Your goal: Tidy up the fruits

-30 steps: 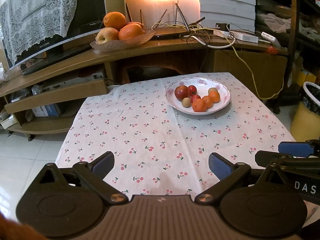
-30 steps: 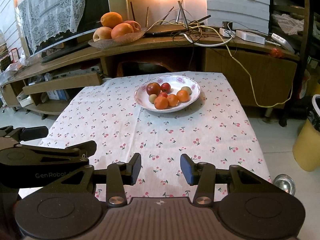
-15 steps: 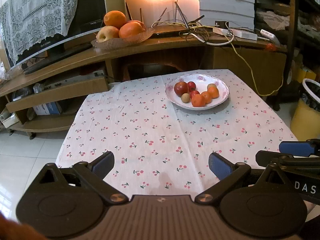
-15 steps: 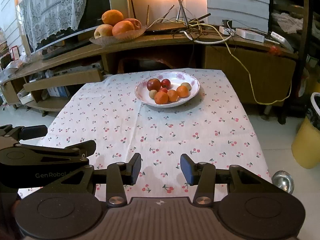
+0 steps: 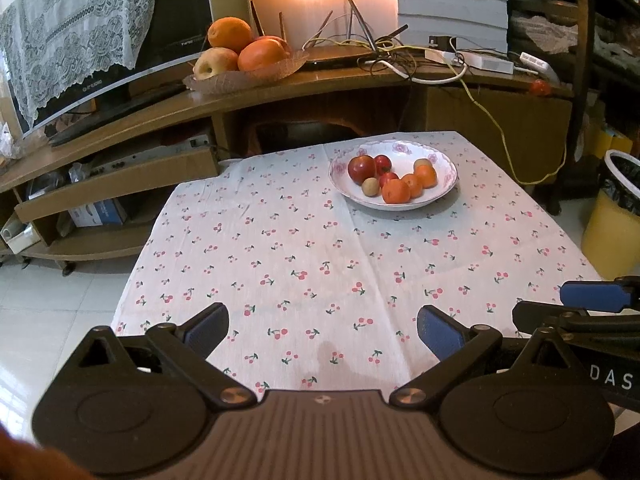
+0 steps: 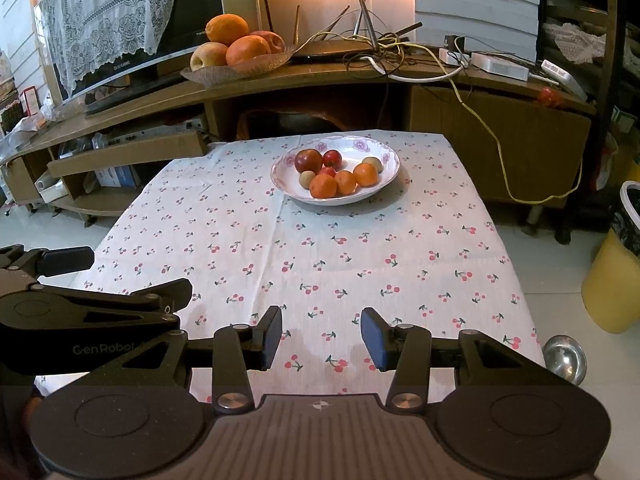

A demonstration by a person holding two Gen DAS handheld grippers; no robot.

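A white flowered bowl [image 5: 440, 162] [image 6: 386, 156] stands at the far side of the cherry-print tablecloth [image 5: 288, 240]. It holds a red apple [image 5: 361, 168] [image 6: 308, 161], small oranges [image 5: 396, 191] [image 6: 323, 186] and several other small fruits. My left gripper [image 5: 322, 328] hovers over the near table edge, open wide with nothing between its fingers. My right gripper [image 6: 322, 336] hangs beside it on the right, partly open and empty. Each one shows at the edge of the other's view: the right gripper [image 5: 540, 303] and the left gripper [image 6: 140, 274].
A leaf-shaped tray of large oranges and an apple [image 5: 248, 52] sits on the wooden TV stand behind the table, beside a lace-covered TV and tangled cables. A small red fruit [image 5: 540, 87] lies on the cabinet. A yellow bin [image 5: 612, 232] stands at the right.
The bowl sits slightly higher and smaller in both views than a second ago. Neither gripper's jaws have changed.
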